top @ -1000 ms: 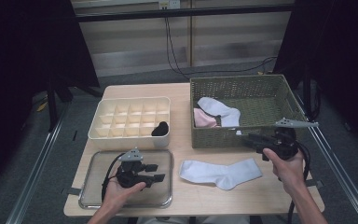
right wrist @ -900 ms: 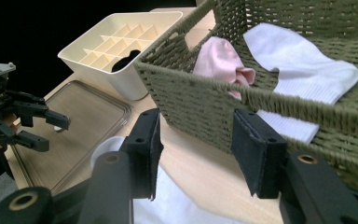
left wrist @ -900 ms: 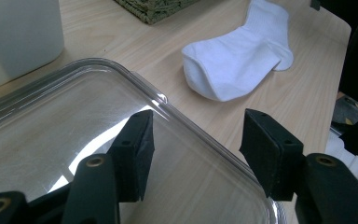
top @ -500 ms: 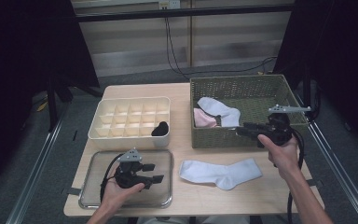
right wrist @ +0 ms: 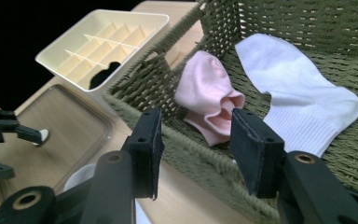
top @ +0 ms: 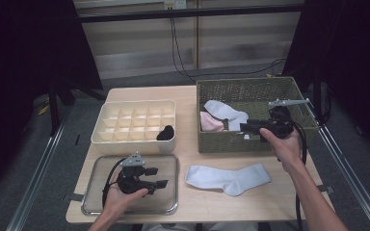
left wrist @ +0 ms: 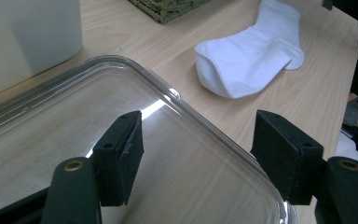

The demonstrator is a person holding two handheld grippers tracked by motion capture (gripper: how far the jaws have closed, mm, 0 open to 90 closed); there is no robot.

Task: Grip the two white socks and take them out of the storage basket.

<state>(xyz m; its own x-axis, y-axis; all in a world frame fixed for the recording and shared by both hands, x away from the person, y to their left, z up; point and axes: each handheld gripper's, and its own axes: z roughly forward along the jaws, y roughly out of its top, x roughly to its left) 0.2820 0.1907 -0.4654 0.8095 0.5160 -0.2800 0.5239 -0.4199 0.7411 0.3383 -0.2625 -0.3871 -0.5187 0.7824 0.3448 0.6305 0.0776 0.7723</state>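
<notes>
Left hand-held gripper (top: 160, 177) over the clear tray (top: 90, 208), jaws just spreading, nothing between. Right hand-held gripper (top: 244, 129) spread, empty, at basket (top: 221, 143) front rim; pink sock (top: 211, 122) at its nine o'clock.

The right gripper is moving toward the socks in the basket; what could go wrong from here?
1. The pink sock lies against the white sock, so the open right gripper may pinch both.
2. Its jaws stand over the basket's woven front wall and may catch it.
3. The left gripper hangs open over the tray and may bump it.
</notes>
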